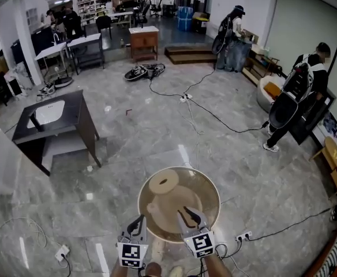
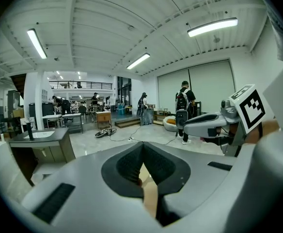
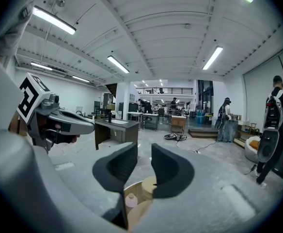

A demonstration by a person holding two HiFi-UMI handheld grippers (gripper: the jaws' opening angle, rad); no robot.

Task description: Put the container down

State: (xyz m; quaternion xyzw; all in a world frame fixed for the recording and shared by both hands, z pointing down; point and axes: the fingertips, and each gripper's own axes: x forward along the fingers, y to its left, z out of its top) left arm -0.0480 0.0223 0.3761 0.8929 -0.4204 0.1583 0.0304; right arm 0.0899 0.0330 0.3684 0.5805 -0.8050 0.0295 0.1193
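I see the container [image 1: 206,187]: a round, tan, translucent tub, upright and open-topped, apparently lifted, right of the sink table [image 1: 76,104].

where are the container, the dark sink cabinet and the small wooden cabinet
container [image 1: 183,168], head view, far edge of its rim
dark sink cabinet [image 1: 70,104], head view, bare countertop beside the basin
wooden cabinet [image 1: 143,42], head view, its front face

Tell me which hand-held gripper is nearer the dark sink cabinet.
Left. The left hand-held gripper is at the container's rim, toward the dark sink cabinet; the right hand-held gripper is over the container, farther off.
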